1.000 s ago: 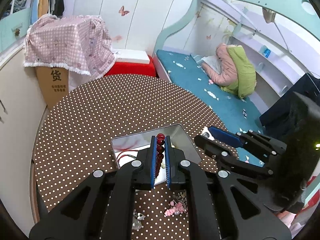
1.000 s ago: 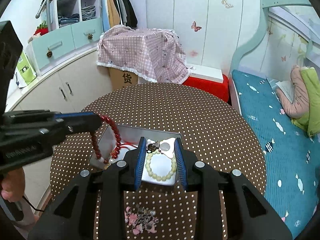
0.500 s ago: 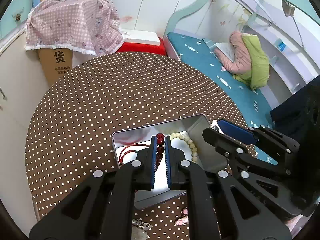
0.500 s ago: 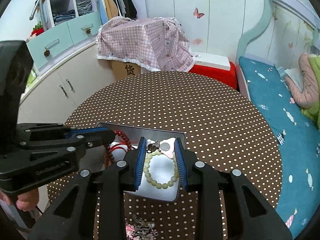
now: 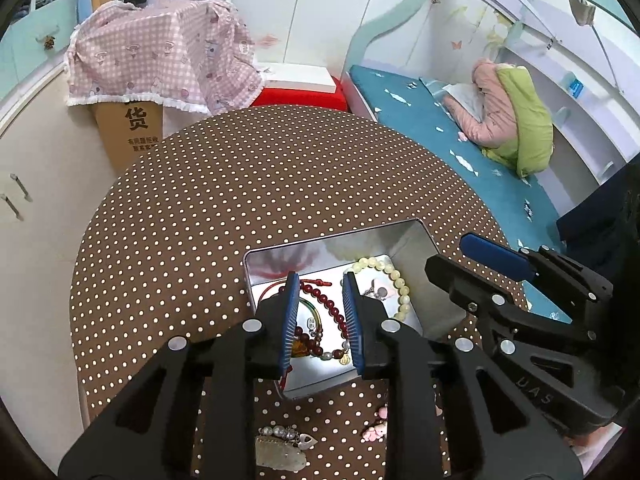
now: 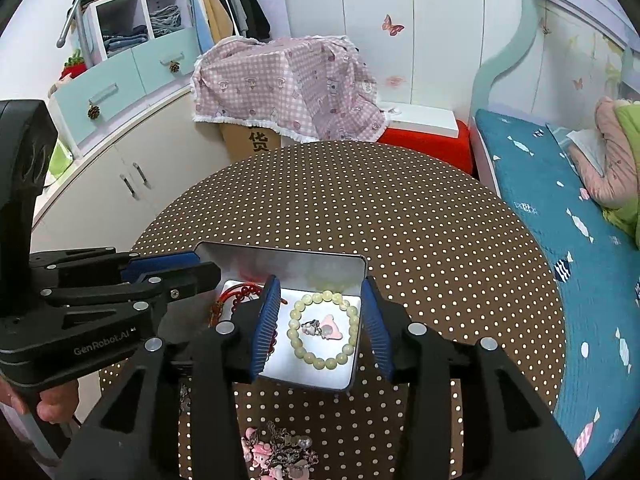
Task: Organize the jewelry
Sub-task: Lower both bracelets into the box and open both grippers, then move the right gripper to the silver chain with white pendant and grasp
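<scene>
Now the left gripper (image 5: 320, 312) is spread and empty above the tin (image 5: 416, 236), red bead bracelet (image 5: 328, 308) dropped inside beside the pale bracelet (image 6: 323, 330); right gripper (image 6: 318, 324) also spread, leftover trinkets (image 6: 280, 452) just outside the tin come next.

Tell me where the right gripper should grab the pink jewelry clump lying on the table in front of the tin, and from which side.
Come straight down from above with the right gripper open. The pink charm cluster lies flat on the table, a loose tangle of chain and small charms with no handle. Pinching across its bunched middle should probably gather the most. It sits apart from the tin, so that wall shouldn't interfere.
</scene>
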The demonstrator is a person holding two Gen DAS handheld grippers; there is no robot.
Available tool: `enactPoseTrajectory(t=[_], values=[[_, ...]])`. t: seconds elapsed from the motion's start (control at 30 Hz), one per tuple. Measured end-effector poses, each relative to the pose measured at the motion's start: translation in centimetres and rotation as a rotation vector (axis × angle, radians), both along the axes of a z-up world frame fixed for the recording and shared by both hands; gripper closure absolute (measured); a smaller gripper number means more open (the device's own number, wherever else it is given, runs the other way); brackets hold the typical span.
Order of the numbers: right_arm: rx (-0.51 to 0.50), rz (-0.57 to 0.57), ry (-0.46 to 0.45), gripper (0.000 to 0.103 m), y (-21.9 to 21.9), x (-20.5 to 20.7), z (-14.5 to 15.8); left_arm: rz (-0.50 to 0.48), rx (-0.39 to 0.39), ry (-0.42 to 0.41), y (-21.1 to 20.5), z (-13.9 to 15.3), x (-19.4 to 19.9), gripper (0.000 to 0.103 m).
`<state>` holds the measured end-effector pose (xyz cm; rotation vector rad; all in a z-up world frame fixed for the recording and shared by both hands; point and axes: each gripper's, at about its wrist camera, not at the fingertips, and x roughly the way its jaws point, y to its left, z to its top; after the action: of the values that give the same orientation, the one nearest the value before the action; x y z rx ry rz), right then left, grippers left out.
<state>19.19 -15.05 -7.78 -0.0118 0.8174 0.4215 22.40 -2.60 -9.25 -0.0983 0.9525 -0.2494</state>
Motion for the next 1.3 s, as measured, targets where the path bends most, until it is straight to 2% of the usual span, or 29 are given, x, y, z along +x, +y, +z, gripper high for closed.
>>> enactPoseTrajectory(t=[0.67,0.83,0.97,1.1,1.3], values=[[-0.009,-0.001,-0.036,0.063,-0.1,-2.2,1.3,0.012,0.014,-0.037,0.6,1.6,-3.0,0.080],[-0.012,-0.002,-0.052,0.060,0.3,-3.3,1.8,0.021,0.019,-0.052,0.9,2.1,-4.6,0.076],[-0.013,0.004,-0.067,0.057,0.5,-4.4,2.2,0.034,0.020,-0.060,1.5,2.4,-5.9,0.071],[-0.016,0.010,-0.076,0.054,1.0,-5.4,2.4,0.062,0.018,-0.077,2.8,2.6,-7.6,0.059],[-0.030,0.041,-0.049,0.049,2.4,-6.8,1.4,0.123,0.023,-0.062,5.6,1.9,-9.8,0.053]])
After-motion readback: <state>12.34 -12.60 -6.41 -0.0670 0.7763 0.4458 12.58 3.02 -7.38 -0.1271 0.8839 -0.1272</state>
